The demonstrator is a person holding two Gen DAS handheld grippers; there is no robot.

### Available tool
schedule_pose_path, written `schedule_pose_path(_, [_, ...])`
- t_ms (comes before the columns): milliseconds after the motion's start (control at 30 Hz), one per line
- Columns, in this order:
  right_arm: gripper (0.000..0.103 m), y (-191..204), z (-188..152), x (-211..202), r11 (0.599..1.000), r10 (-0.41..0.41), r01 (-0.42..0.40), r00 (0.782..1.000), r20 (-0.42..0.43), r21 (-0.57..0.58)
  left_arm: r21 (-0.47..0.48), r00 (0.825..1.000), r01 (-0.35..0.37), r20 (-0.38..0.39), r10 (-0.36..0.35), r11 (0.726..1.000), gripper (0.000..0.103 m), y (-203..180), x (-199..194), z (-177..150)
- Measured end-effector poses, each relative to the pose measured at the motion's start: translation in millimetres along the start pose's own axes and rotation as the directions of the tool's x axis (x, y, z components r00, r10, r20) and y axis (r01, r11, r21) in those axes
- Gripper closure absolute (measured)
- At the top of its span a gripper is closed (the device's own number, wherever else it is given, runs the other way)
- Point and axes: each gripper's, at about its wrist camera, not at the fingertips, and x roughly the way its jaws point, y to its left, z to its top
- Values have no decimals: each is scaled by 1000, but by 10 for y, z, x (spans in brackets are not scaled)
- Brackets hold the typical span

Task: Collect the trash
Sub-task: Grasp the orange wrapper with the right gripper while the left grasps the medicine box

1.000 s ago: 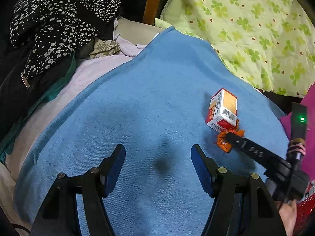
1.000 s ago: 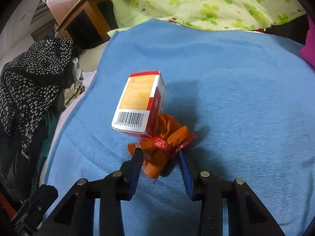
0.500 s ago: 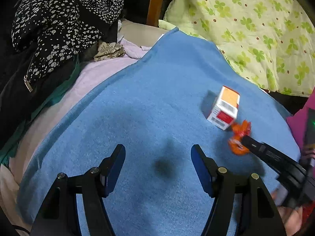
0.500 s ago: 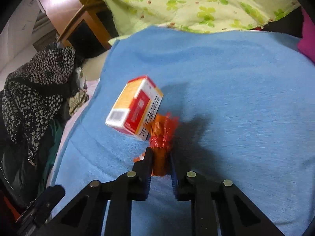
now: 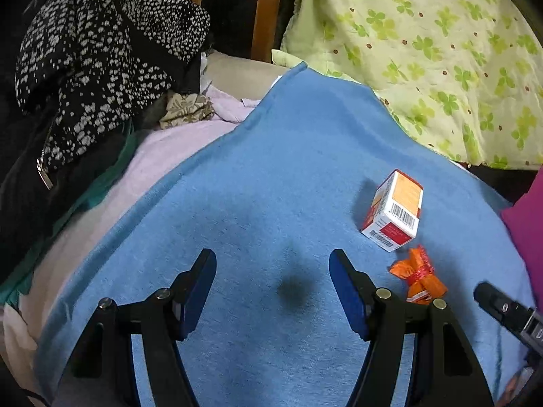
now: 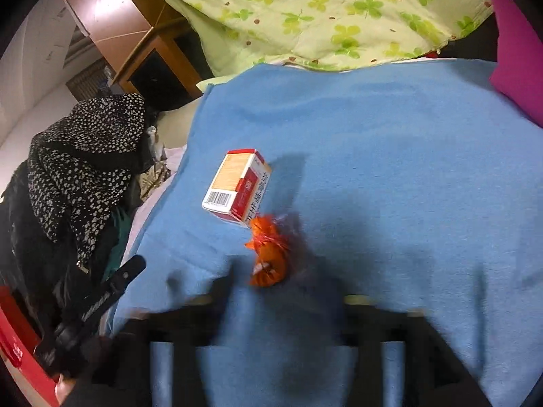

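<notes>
An orange crumpled wrapper (image 5: 418,278) (image 6: 268,254) lies on the blue blanket (image 5: 271,183) (image 6: 390,156), just in front of a red, white and orange carton (image 5: 395,215) (image 6: 237,186). My left gripper (image 5: 272,279) is open and empty over the blanket, left of the wrapper. My right gripper (image 6: 281,291) is smeared by motion blur just behind the wrapper; its fingers look spread apart with the wrapper free on the blanket. Its tip shows in the left wrist view (image 5: 499,305).
A green clover-print quilt (image 5: 424,51) lies at the back. Black-and-white spotted clothing (image 5: 95,68) is piled at the left. A magenta cushion (image 5: 526,224) is at the right. A red bin edge (image 6: 17,339) shows at lower left. A wooden cabinet (image 5: 234,10) stands behind.
My right gripper was shut on the orange wrapper half a second ago; now it has let go, opened and pulled back fast. The wrapper rests on the blanket. The carton tipped slightly.
</notes>
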Motion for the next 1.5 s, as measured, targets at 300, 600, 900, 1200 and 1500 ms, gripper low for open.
schedule_pose_path(300, [66,151,92,778,995,-79,71,991,-109,-72,-13,1000,-2,-14,2,1000,33,98,88,34])
schedule_pose_path(600, [77,-81,-44,65,992,-113,111,993,-30,-60,46,994,108,-22,-107,993,33,-232,187,115])
schedule_pose_path(900, [77,-371,-589,-1111,995,-98,93,988,116,45,134,980,197,-67,-189,971,23,-952,531,286])
schedule_pose_path(1200, [77,-564,-478,-1110,993,-74,62,989,131,98,130,976,212,-76,-203,969,23,-1156,638,283])
schedule_pose_path(1500, [77,-662,-501,-1053,990,-105,92,988,117,111,125,985,160,-86,-150,979,23,-1061,853,256])
